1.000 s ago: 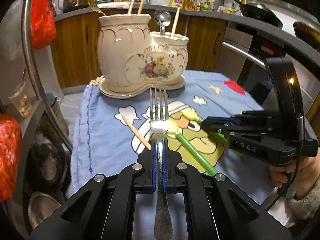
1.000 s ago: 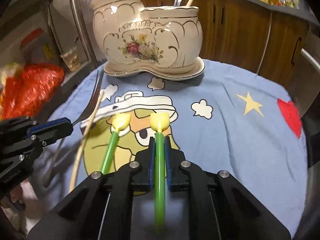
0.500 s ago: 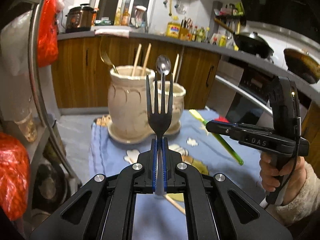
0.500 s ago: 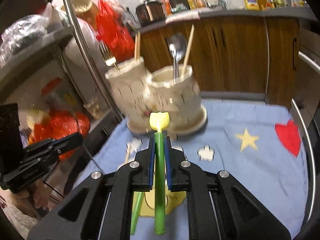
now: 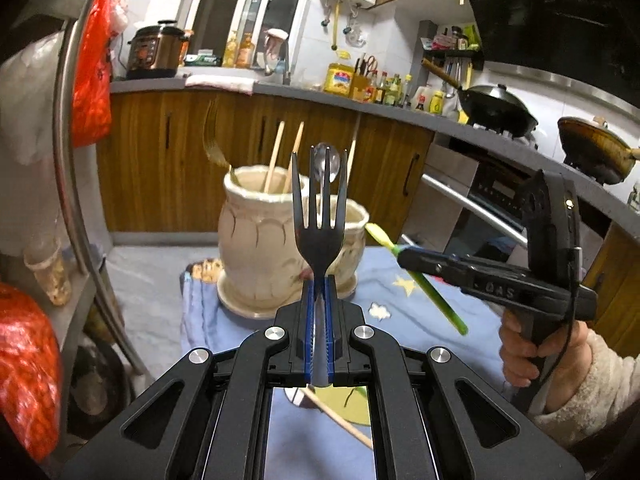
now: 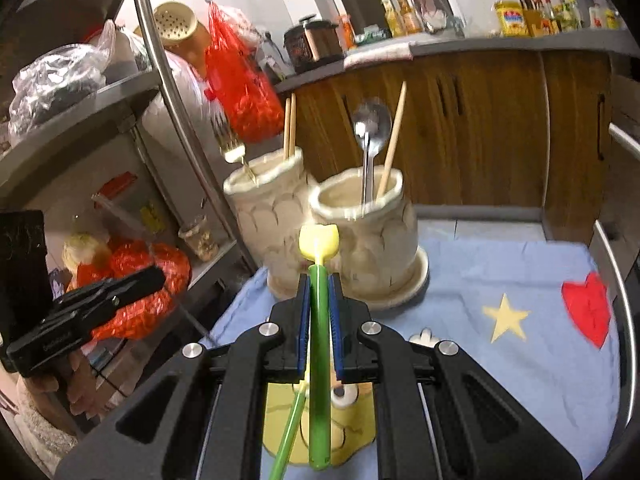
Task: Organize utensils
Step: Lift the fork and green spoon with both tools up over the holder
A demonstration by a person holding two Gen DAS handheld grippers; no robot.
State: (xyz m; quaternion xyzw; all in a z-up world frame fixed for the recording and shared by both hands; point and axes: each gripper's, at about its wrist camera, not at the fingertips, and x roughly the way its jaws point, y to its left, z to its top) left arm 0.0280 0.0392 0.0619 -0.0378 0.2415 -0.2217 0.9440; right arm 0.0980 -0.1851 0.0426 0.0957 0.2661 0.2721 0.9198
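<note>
Above the holder (image 5: 256,240), both grippers are now carrying utensils lifted off the surface. Left jaws are clamping the fork (image 5: 319,216); right jaws are clamping the green spoon (image 6: 319,312), ready for dropping in.

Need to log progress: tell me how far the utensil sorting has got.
Done: a gold fork, chopsticks and a spoon stand in the ceramic holder.
In hand: left gripper clamps a fork; right gripper a green utensil.
Left: another green utensil and a chopstick on the cloth.
</note>
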